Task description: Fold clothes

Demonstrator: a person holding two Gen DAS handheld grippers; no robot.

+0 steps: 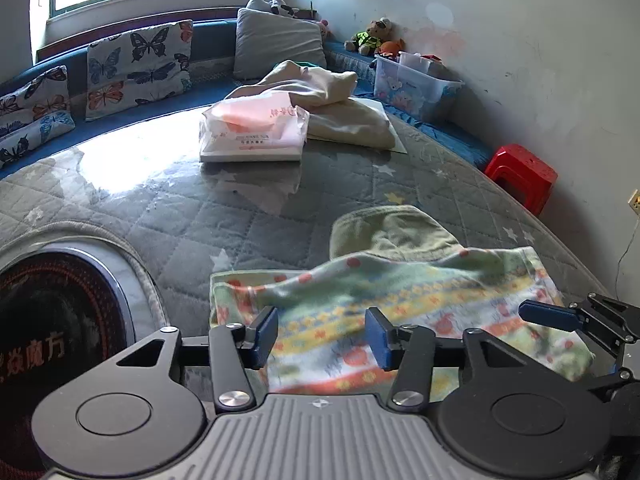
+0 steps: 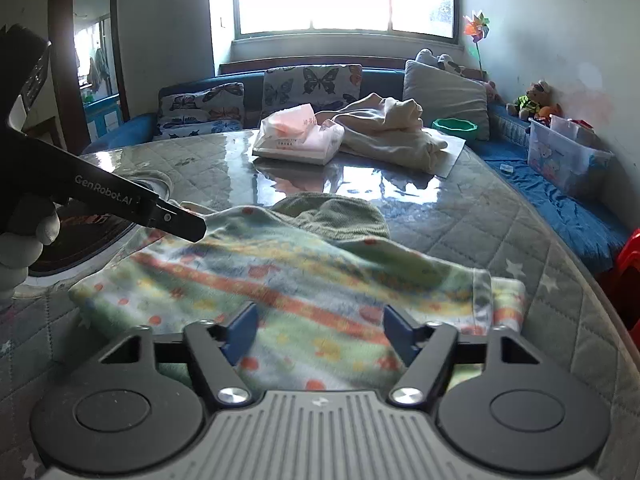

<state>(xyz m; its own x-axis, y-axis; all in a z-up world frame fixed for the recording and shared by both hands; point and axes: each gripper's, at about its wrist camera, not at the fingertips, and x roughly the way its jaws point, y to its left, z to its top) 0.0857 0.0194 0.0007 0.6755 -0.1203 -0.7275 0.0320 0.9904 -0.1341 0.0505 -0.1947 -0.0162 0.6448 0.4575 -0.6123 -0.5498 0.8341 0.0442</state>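
Note:
A fleece garment (image 1: 400, 296) (image 2: 280, 272) striped in green, orange and yellow lies folded on the quilted table cover (image 1: 240, 224). An olive green part (image 1: 392, 232) (image 2: 336, 212) sticks out from under its far edge. My left gripper (image 1: 322, 334) hovers over the garment's near left corner with its jaws apart and nothing pinched. My right gripper (image 2: 320, 334) stands open over the near right part, the cloth lying loose below its blue pads (image 2: 242, 334). One right finger (image 1: 548, 314) shows at the left wrist view's edge. The left gripper's black finger (image 2: 188, 228) reaches over the garment's far left corner.
Past the garment sit a white plastic pack (image 1: 252, 128) and a cream heap of clothes (image 1: 340, 96). A round black cooktop (image 1: 52, 320) is set in the table at left. A red stool (image 1: 522, 176), a clear bin (image 1: 416, 88) and butterfly cushions (image 1: 136, 64) ring the table.

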